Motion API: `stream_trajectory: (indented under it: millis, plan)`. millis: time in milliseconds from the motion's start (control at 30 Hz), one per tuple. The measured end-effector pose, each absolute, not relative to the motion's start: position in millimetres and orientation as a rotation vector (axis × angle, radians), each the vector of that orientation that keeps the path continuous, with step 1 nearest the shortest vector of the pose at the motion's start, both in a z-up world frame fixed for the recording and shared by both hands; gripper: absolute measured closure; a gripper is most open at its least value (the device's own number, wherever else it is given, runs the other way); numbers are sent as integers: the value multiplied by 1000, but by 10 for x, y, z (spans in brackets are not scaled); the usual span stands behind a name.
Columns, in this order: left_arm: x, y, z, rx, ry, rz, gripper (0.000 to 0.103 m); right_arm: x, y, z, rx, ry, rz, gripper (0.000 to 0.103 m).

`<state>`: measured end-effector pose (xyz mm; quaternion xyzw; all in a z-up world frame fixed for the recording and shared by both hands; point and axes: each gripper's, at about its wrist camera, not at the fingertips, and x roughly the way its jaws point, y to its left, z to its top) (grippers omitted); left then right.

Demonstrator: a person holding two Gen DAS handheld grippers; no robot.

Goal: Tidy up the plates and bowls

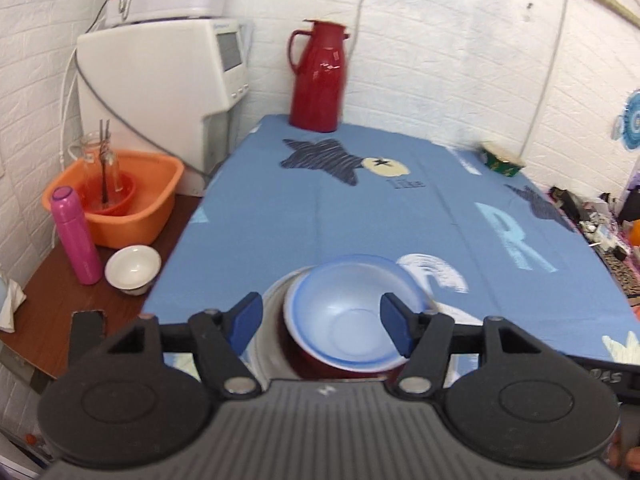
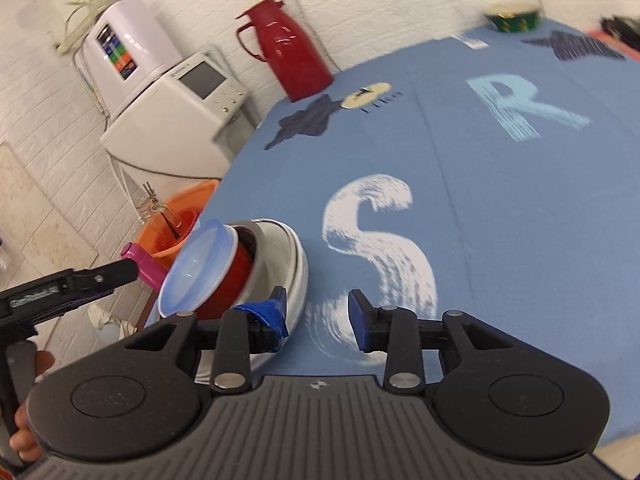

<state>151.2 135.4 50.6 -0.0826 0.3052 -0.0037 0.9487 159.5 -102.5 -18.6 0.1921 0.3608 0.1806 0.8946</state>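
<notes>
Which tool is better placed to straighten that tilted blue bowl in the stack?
Probably the left tool: its open fingers flank the blue bowl. The right tool is open beside the white dish, over the tablecloth.

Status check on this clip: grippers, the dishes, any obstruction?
Left gripper open, straddling pale blue plastic bowl. Right gripper open, empty. Blue bowl tilted in red bowl, inside white bowl. Nothing in the way.

Left gripper (image 1: 322, 326): black ribbed housing, two round discs at sides, silver pivot screws, black link arms, blue pads (image 1: 394, 328) on fingers. Right gripper (image 2: 318, 314): same black build, small cross mark on ribbed centre, blue pads (image 2: 360, 322), one wrapped in crumpled blue tape. White lettering on the left one's side, unreadable.
</notes>
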Motion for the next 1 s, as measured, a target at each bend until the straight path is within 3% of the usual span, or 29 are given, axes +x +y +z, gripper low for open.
stream_trajectory:
  millis: [233, 400, 1000]
  plan:
    - [1163, 906, 482, -203, 557, -56, 37, 1273, -1394, -441, 500, 636, 280, 82]
    - [879, 644, 402, -182, 536, -52, 35, 1117, -1556, -541, 522, 699, 175, 78]
    - [-378, 157, -128, -77, 522, -77, 35, -309, -1634, -597, 364, 523, 99, 72]
